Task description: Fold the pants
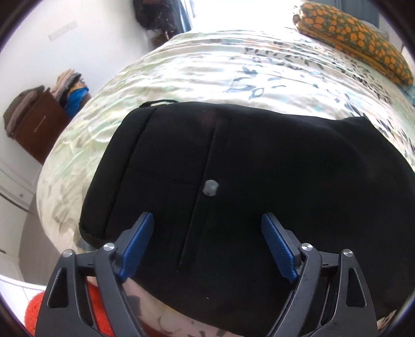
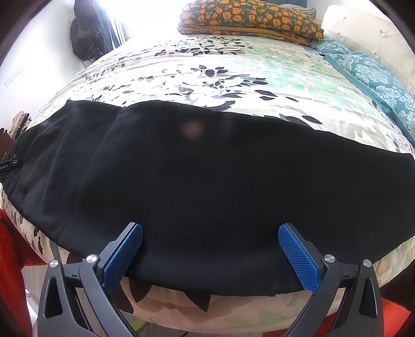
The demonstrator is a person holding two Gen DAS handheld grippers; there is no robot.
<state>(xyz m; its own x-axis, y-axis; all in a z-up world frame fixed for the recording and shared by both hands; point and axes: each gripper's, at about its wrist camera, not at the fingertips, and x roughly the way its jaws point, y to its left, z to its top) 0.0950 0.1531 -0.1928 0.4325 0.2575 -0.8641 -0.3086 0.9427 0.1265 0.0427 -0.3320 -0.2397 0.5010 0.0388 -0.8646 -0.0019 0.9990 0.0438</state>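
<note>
Black pants [image 1: 259, 168] lie flat across the near part of a bed, waistband end toward the left, with a pocket seam and a grey button [image 1: 211, 188] showing. They also fill the right wrist view [image 2: 207, 181] as a wide black band. My left gripper [image 1: 207, 223] is open and empty, hovering over the waist end near the bed's front edge. My right gripper [image 2: 210, 233] is open and empty, just above the near edge of the legs. Neither gripper holds cloth.
The bed has a floral cover [image 2: 207, 72]. A folded orange-patterned blanket [image 2: 249, 20] lies at the far side, teal pillows [image 2: 376, 77] at the right. A brown cabinet with stacked clothes [image 1: 39, 116] stands at the left. Red-orange fabric [image 2: 10, 259] sits below the bed edge.
</note>
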